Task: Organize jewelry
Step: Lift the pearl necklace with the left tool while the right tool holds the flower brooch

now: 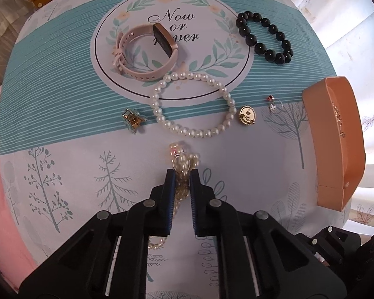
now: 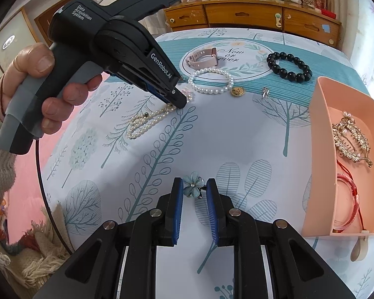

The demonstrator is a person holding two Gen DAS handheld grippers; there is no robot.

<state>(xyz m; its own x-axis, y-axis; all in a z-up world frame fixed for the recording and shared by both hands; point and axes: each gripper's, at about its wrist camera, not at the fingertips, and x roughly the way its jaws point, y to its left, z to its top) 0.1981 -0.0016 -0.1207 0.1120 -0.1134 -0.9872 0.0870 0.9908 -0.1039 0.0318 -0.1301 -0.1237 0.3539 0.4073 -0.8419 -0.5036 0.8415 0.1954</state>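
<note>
Home interior, likely bedroom or living room. Worktop (image 2: pixel 224 137) covered in tree-print cloth with teal stripe. Behind it a wooden dresser (image 2: pixel 251 16) with drawers, top cluttered with bottles and small items. White curtains (image 1: pixel 349 25) on one side. Fringed knit throw (image 2: pixel 35 254) and pink surface (image 1: pixel 2 174) beside the worktop.
</note>
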